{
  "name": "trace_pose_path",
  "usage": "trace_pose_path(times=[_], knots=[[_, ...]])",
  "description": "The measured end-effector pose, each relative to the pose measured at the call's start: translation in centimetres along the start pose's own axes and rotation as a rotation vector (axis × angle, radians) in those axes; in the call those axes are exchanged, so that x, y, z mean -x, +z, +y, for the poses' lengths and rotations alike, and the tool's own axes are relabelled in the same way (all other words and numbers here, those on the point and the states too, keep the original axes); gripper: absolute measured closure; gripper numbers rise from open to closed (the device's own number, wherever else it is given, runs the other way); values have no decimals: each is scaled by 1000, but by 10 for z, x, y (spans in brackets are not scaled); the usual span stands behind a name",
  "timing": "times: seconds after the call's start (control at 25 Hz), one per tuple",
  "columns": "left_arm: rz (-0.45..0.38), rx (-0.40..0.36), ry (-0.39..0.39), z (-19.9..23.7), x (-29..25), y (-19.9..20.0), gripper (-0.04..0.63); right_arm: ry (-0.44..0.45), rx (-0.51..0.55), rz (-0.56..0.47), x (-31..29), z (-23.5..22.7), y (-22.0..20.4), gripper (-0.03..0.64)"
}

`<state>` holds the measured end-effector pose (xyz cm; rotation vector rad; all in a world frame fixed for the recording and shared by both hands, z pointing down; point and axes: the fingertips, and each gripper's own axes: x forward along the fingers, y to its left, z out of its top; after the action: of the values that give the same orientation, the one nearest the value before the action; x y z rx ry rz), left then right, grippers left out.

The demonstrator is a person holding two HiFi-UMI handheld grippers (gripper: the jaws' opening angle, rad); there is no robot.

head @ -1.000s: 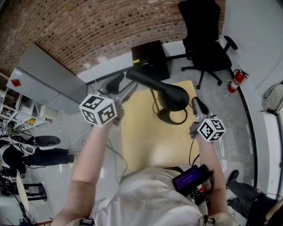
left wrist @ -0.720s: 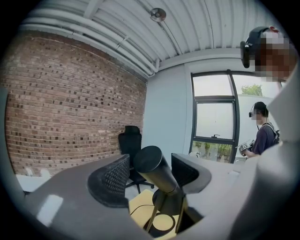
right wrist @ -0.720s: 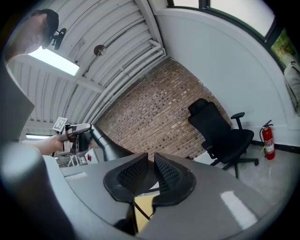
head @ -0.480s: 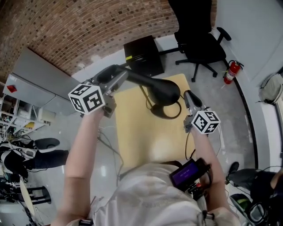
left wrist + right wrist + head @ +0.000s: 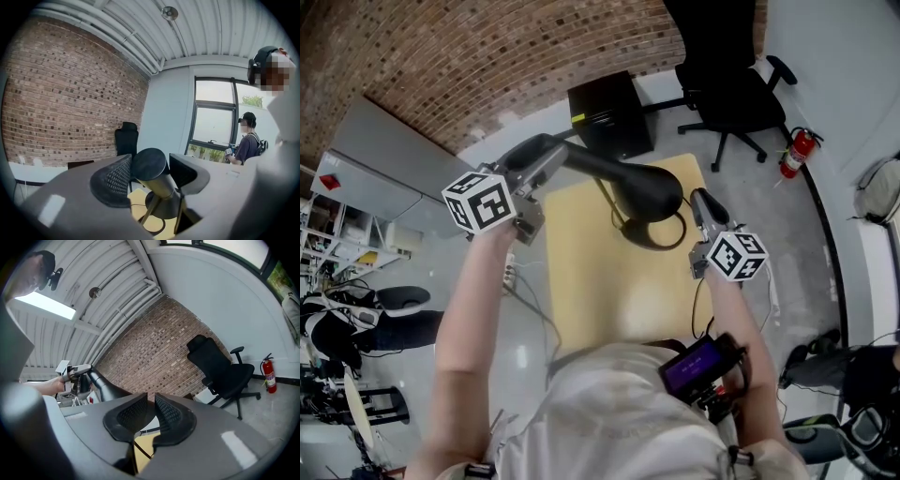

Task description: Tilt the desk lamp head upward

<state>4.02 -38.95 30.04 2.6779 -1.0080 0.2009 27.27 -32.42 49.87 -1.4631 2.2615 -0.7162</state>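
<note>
The black desk lamp stands on the wooden table [image 5: 591,281]. Its cone-shaped head [image 5: 628,183] lies nearly level above the round base [image 5: 652,234]. My left gripper [image 5: 546,159] holds the head's narrow rear end [image 5: 149,164]. Its jaws have just been closing, and both pads now sit against that end. My right gripper [image 5: 701,202] hovers just right of the wide end and touches nothing. Its jaws [image 5: 151,416] have opened a little; a narrow gap shows between the pads, with nothing in it. The right gripper view also shows the lamp head [image 5: 105,385] with the left gripper [image 5: 77,371] on it.
A black office chair [image 5: 722,75] and a black box [image 5: 605,117] stand beyond the table's far edge. A red fire extinguisher [image 5: 794,155] is on the floor at the right. A cable runs from the lamp base along the table. Another person [image 5: 246,140] stands by the window.
My left gripper has shifted a little to the left and away, staying at the lamp head's narrow end. The right gripper has stayed beside the wide end.
</note>
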Motion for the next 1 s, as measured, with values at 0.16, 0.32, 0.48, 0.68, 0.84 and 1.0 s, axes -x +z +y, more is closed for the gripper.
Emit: trace_pose_path(times=[0.16,0.32,0.48,0.68,0.84,1.0], knots=[[8,-4,5,2,2,1,344,6,-32,1,-6,3,-4,554],[10,-11,10,1,1,3,344,6,-85,4,-7,4,-4,554],[2,-21,11,-2,1,3,342,-1,-113,32,-9,2,-11,549],[1,-26,15,-3,2,5,341,24,-166,50,-19,4,-17,508],[6,-28,20,-2,0,5,339,16,-218,51,-23,-5,-20,490],[4,-29,25,0,2,5,339,20,-324,60,-23,-11,-31,457]])
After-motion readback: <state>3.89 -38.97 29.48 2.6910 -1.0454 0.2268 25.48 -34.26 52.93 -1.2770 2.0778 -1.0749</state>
